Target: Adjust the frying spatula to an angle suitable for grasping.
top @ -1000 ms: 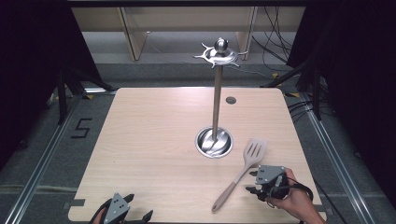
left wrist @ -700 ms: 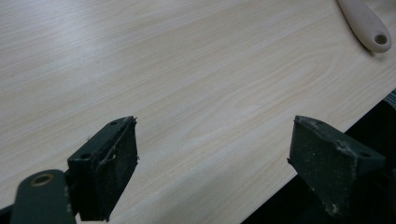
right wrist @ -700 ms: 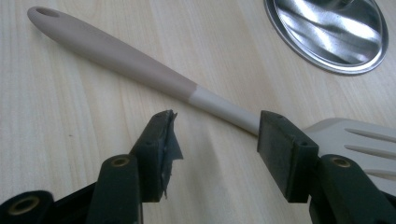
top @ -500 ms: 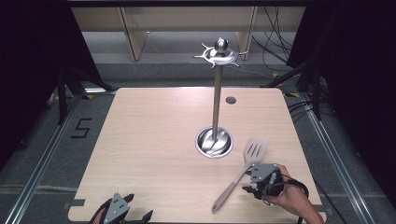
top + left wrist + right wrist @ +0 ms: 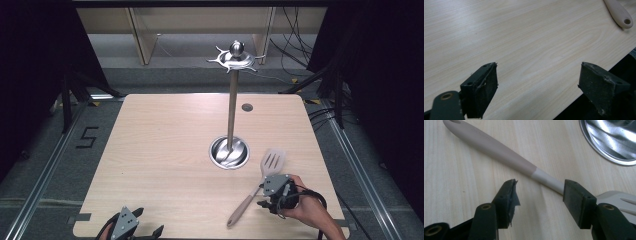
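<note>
A slotted spatula (image 5: 273,161) with a beige handle (image 5: 499,150) lies flat on the wooden table (image 5: 165,150), at the front right, its head pointing away from the person. My right gripper (image 5: 267,192) is open and low over the spatula's pale neck. In the right gripper view (image 5: 540,191) one jaw stands on each side of the neck, not touching it. My left gripper (image 5: 147,222) is open at the table's front edge, and between its jaws (image 5: 539,75) there is just bare wood. The spatula's handle end (image 5: 619,13) shows far off in the left gripper view.
A tall metal utensil stand (image 5: 231,110) with hooks on top rises from a round shiny base (image 5: 229,152), just behind the spatula's head. The base's rim (image 5: 609,137) is close to my right gripper. A small round hole (image 5: 247,107) sits at the table's back.
My right gripper has slid a little to the left, from beside the spatula to over its neck. The left gripper and the spatula have stayed put.
</note>
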Tool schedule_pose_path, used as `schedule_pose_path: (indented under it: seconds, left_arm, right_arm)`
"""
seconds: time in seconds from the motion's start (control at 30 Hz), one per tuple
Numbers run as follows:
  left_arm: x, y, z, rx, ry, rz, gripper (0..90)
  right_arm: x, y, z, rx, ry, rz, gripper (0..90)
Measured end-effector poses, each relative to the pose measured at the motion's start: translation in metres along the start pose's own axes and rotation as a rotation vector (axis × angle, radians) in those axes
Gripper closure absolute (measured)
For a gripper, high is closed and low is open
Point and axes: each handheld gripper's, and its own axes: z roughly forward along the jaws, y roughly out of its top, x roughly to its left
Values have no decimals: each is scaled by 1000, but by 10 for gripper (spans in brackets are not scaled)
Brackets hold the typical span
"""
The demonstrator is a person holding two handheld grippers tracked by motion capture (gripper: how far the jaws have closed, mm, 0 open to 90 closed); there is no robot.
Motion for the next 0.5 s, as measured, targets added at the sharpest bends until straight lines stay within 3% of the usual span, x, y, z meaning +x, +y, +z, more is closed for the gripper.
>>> schedule_pose_path:
  seconds: [0.1, 0.2, 0.3, 0.5]
  left_arm:
    - [0, 0, 0, 6, 1, 0, 150]
    - [-2, 0, 1, -21, -8, -26, 150]
    - [0, 0, 0, -1, 1, 0, 150]
    - [0, 0, 0, 0, -1, -7, 150]
  right_arm:
    - [-1, 2, 2, 10, -15, -15, 442]
    - [-3, 2, 3, 24, -8, -27, 441]
    - [-4, 2, 4, 29, -6, -36, 440]
    - [-6, 4, 6, 36, -1, -40, 420]
